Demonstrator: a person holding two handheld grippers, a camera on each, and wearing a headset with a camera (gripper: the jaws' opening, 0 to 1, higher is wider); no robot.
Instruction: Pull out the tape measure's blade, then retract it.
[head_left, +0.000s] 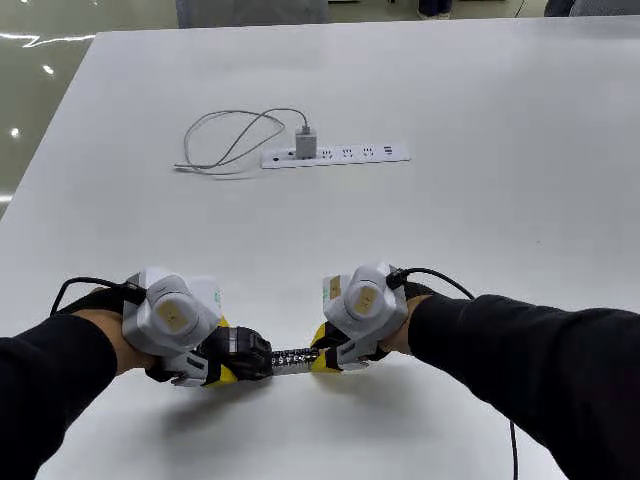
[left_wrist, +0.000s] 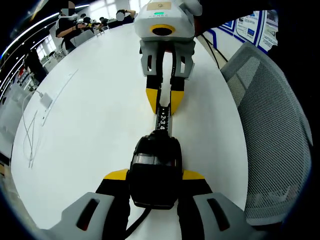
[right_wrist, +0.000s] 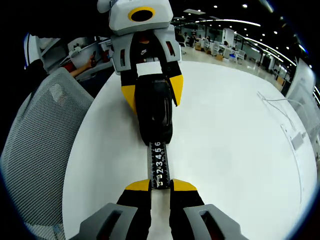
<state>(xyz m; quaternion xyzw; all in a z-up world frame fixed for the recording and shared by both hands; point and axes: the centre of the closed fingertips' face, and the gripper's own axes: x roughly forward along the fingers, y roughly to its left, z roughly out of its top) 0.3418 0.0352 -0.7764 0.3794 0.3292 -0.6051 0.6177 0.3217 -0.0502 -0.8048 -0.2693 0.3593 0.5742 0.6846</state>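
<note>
The left gripper (left_wrist: 154, 176) was clenched on the black tape measure case (head_left: 240, 352), held low at the near edge of the white table (head_left: 420, 230). Contact with the table could not be determined. The right gripper (right_wrist: 160, 185) was closed on the tip of the blade (right_wrist: 158, 165).

A short length of blade was exposed. Its long axis ran straight between the grippers, with the case to the left of the right gripper. Further extension was judged to require rightward travel along that axis.

Quantities counted:
- one tape measure case
- one blade
- two grippers
- one power strip (head_left: 335, 154)
- one charger (head_left: 305, 142)
- one cable (head_left: 225, 140)
</note>
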